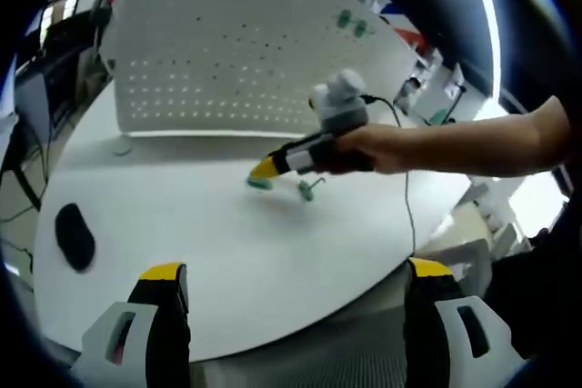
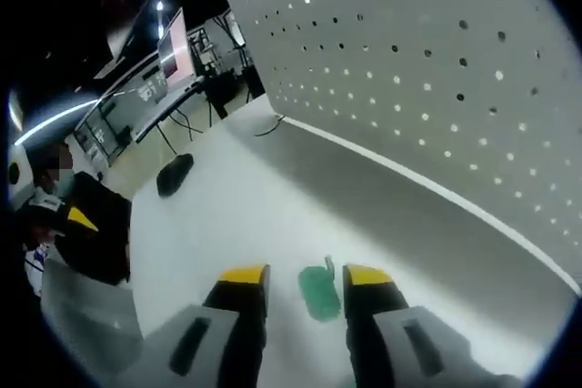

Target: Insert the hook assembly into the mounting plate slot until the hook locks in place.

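Hook fitting, early stage: green pieces on the bench, nothing mounted by this pair of jaws.

Right gripper (image 2: 305,281): jaws part-spread, straddling a green hook piece (image 2: 317,293) lying flat on the white bench (image 2: 227,215); contact cannot be told. Left gripper (image 1: 296,272): jaws spread wide, empty, held back at the bench edge. Second green piece (image 1: 309,190) lies just beside the first. White perforated mounting plate (image 1: 236,43) stands upright behind, well apart. Black object (image 1: 75,235) to one side. Judged: pickup, carry and insertion remain.

Hook (image 2: 318,293) on table (image 2: 245,215), before upright pegboard (image 2: 436,70).
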Demonstrator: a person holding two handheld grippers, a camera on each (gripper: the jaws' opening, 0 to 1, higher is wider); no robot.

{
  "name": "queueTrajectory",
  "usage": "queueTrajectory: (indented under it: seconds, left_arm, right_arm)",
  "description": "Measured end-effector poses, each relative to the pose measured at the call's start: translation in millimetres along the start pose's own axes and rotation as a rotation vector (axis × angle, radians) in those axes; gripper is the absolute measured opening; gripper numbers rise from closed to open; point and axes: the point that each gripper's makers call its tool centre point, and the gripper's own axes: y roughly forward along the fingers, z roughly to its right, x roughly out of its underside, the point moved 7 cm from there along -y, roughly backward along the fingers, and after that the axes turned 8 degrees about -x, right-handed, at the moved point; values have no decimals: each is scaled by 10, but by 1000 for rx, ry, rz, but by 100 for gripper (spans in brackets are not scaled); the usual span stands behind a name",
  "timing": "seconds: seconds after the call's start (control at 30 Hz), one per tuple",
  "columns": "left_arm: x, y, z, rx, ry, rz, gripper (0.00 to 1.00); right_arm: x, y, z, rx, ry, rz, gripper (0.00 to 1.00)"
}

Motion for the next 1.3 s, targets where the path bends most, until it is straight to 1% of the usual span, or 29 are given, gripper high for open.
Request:
queueTrajectory:
  seconds: [0.1, 0.17, 0.23, 0.3, 0.4, 0.53, 0.6, 0.7, 0.87, 0.93, 1.03, 1.17, 1.2, 1.23, 1.27, 1.3]
  left_arm:
    - [0, -12, 5, 2, 13, -5, 100]
    - [-4, -23, -3, -5, 22, -2, 100]
    - [-26, -41, -6, -11, 26, 12, 100]
    - [-34, -40, -11, -9, 21, 14, 100]
    - [-51, -47, -14, -13, 23, 18, 100]
    - [-64, -57, -9, -13, 22, 28, 100]
    - [-65, -66, 1, -15, 27, 28, 100]
    - [-98, -99, 31, -16, 33, 41, 100]
    - [-167, -132, 56, -19, 39, 65, 100]
    - [-199, -149, 69, -18, 47, 68, 100]
    - [-294, -191, 83, -25, 52, 102, 100]
    - [-416, -193, 96, -33, 54, 128, 99]
    - [-448, -187, 90, -45, 45, 141, 99]
    - [-494, -183, 86, -57, 30, 158, 98]
    - [-519, -180, 92, -56, 22, 166, 96]
    - [-557, -169, 113, -52, 3, 184, 94]
  right_arm:
    - [-17, 11, 37, 9, -1, -1, 25]
    - [-25, 21, 41, 0, 9, -1, 22]
    - [-15, 35, 54, -8, 23, -8, 18]
    - [10, 31, 72, -1, 61, -11, 12]
    - [30, 11, 85, 14, 53, -14, 1]
    - [13, -27, 76, 33, 24, -10, 1]
    - [2, -57, 74, 37, 34, 4, 1]
    - [-12, -109, 65, 42, 67, 35, 0]
    - [-50, -225, 22, 56, 54, 73, 0]
    - [-104, -308, -8, 67, 45, 110, 0]
    - [-188, -434, -62, 72, 39, 158, 0]
    - [-274, -624, -130, 78, 52, 227, 0]
    - [-286, -667, -149, 80, 56, 243, 0]
    - [-307, -745, -193, 77, 83, 278, 0]
    - [-318, -804, -230, 76, 92, 296, 0]
    - [-337, -897, -292, 72, 75, 320, 0]
